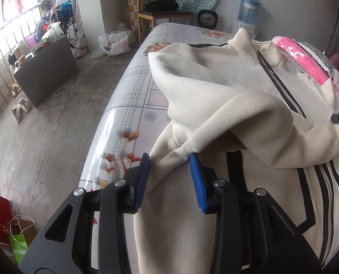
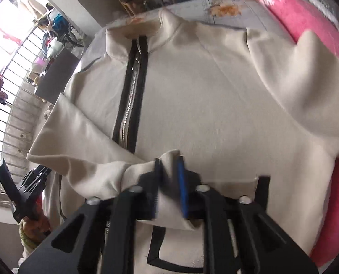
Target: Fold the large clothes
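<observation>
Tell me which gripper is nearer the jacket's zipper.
Right. The right gripper pinches a fold of the jacket just beside the lower end of the zipper. The left gripper grips bunched fabric out at the jacket's left edge, well away from the zipper.

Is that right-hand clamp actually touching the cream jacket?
Touching. The right wrist view shows the right gripper with both blue pads closed on a bunched fold of the cream jacket.

A jacket (image 2: 215, 105) lies spread on a bed (image 1: 132, 105), collar at the far end. A pillow (image 2: 306, 18) lies to its right. A chair (image 1: 162, 6) stands behind the bed.
</observation>
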`<state>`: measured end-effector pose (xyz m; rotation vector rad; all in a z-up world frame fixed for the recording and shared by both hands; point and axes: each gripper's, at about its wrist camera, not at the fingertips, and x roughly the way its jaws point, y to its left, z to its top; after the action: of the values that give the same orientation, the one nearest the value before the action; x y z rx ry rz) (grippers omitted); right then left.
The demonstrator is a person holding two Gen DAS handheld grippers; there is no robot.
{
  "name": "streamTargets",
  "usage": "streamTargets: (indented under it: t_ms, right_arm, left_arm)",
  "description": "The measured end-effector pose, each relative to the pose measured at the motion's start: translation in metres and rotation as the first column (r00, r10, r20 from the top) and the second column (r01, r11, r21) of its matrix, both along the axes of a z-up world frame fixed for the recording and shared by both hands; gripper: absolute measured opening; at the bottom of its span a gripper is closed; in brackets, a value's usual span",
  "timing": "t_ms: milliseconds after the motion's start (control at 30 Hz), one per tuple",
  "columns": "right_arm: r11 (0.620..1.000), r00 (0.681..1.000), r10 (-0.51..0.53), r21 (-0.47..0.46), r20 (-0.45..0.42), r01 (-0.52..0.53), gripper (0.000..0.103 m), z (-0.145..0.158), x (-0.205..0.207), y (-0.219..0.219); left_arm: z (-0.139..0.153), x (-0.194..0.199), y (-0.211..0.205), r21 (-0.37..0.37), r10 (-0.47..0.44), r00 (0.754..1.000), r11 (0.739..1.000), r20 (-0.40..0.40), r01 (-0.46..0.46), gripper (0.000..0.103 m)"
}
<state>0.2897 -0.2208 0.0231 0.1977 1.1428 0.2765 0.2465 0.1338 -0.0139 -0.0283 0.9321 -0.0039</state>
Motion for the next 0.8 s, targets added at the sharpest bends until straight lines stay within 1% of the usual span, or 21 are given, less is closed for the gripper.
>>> streamTargets:
  t_ms: [67, 100, 133, 167, 200, 233, 267, 300, 333, 367, 400, 433, 467, 500, 533, 567, 600, 633, 700, 767, 800]
  right_arm:
    - [0.999, 0.989, 0.048, -0.026, 0.139, -0.044, 0.011, 0.040, -0.005, 0.012]
    - [0.996, 0.971, 0.088, -0.052, 0.220, -0.079, 0.011, 0.060, -0.014, 0.018]
    - [0.990, 0.946, 0.133, -0.087, 0.295, -0.112, 0.011, 0.076, -0.025, 0.024]
    - [0.977, 0.904, 0.198, -0.149, 0.380, -0.152, 0.011, 0.092, -0.043, 0.030]
    - [0.959, 0.866, 0.263, -0.210, 0.424, -0.189, 0.012, 0.100, -0.059, 0.034]
    - [0.931, 0.834, 0.339, -0.282, 0.437, -0.230, 0.012, 0.101, -0.074, 0.039]
    - [0.888, 0.807, 0.419, -0.372, 0.416, -0.269, 0.013, 0.096, -0.090, 0.041]
    - [0.847, 0.800, 0.476, -0.435, 0.365, -0.305, 0.022, 0.085, -0.101, 0.040]
    - [0.808, 0.807, 0.517, -0.474, 0.286, -0.350, 0.036, 0.071, -0.108, 0.037]
    - [0.781, 0.823, 0.535, -0.482, 0.191, -0.397, 0.041, 0.053, -0.114, 0.028]
    - [0.775, 0.840, 0.533, -0.458, 0.104, -0.435, 0.046, 0.037, -0.118, 0.018]
    - [0.782, 0.858, 0.513, -0.424, 0.024, -0.456, 0.046, 0.023, -0.119, 0.007]
    - [0.807, 0.880, 0.472, -0.379, -0.046, -0.453, 0.046, 0.010, -0.118, -0.005]
    - [0.844, 0.900, 0.428, -0.318, -0.084, -0.431, 0.046, 0.002, -0.116, -0.015]
    - [0.887, 0.918, 0.385, -0.239, -0.094, -0.396, 0.047, 0.000, -0.113, -0.026]
    - [0.931, 0.939, 0.331, -0.134, -0.091, -0.341, 0.048, 0.000, -0.108, -0.037]
    - [0.959, 0.957, 0.276, -0.047, -0.086, -0.280, 0.054, 0.001, -0.102, -0.046]
    - [0.973, 0.970, 0.229, 0.017, -0.082, -0.228, 0.056, 0.003, -0.098, -0.052]
    - [0.984, 0.989, 0.117, 0.148, -0.087, -0.103, 0.057, 0.003, -0.081, -0.066]
    - [0.972, 0.992, 0.026, 0.233, -0.124, 0.004, 0.057, -0.002, -0.065, -0.073]
    - [0.968, 0.990, -0.020, 0.246, -0.137, 0.053, 0.057, -0.004, -0.057, -0.076]
  left_arm:
    - [0.000, 0.000, 0.001, 0.003, 0.009, 1.000, 1.000, 0.003, -0.009, 0.031]
    - [0.000, -0.001, 0.002, -0.001, 0.014, 1.000, 1.000, 0.004, -0.014, 0.028]
    - [0.000, -0.001, 0.005, -0.010, 0.021, 1.000, 1.000, 0.005, -0.021, 0.024]
    - [0.001, -0.002, 0.007, -0.018, 0.029, 1.000, 0.999, 0.005, -0.029, 0.022]
    - [0.001, -0.003, 0.009, -0.028, 0.035, 0.999, 0.999, 0.005, -0.035, 0.019]
    - [0.001, -0.003, 0.011, -0.037, 0.041, 0.999, 0.998, 0.006, -0.040, 0.016]
    - [0.000, -0.003, 0.013, -0.043, 0.047, 0.999, 0.998, 0.007, -0.047, 0.015]
    - [0.000, -0.004, 0.015, -0.051, 0.049, 0.999, 0.998, 0.007, -0.049, 0.014]
    - [0.000, -0.004, 0.016, -0.057, 0.050, 0.999, 0.997, 0.008, -0.049, 0.014]
    - [0.000, -0.003, 0.016, -0.057, 0.049, 0.999, 0.997, 0.008, -0.049, 0.014]
    - [0.000, -0.003, 0.016, -0.056, 0.048, 0.999, 0.997, 0.009, -0.048, 0.014]
    - [-0.001, -0.004, 0.015, -0.053, 0.049, 0.999, 0.997, 0.010, -0.048, 0.014]
    - [-0.001, -0.003, 0.015, -0.050, 0.048, 0.999, 0.998, 0.010, -0.047, 0.014]
    - [-0.001, -0.003, 0.015, -0.048, 0.048, 0.999, 0.998, 0.011, -0.047, 0.014]
    - [-0.001, -0.003, 0.015, -0.047, 0.047, 0.999, 0.998, 0.012, -0.046, 0.014]
    - [-0.001, -0.003, 0.015, -0.048, 0.047, 0.999, 0.998, 0.013, -0.046, 0.014]
    - [-0.001, -0.003, 0.015, -0.049, 0.047, 0.999, 0.998, 0.013, -0.046, 0.014]
    - [-0.001, -0.003, 0.015, -0.048, 0.047, 0.999, 0.998, 0.013, -0.046, 0.014]
    - [-0.001, -0.003, 0.015, -0.045, 0.047, 0.999, 0.998, 0.013, -0.046, 0.014]
    - [-0.001, -0.003, 0.014, -0.042, 0.047, 0.999, 0.998, 0.014, -0.046, 0.014]
    - [-0.001, -0.004, 0.014, -0.039, 0.047, 0.999, 0.998, 0.016, -0.046, 0.014]
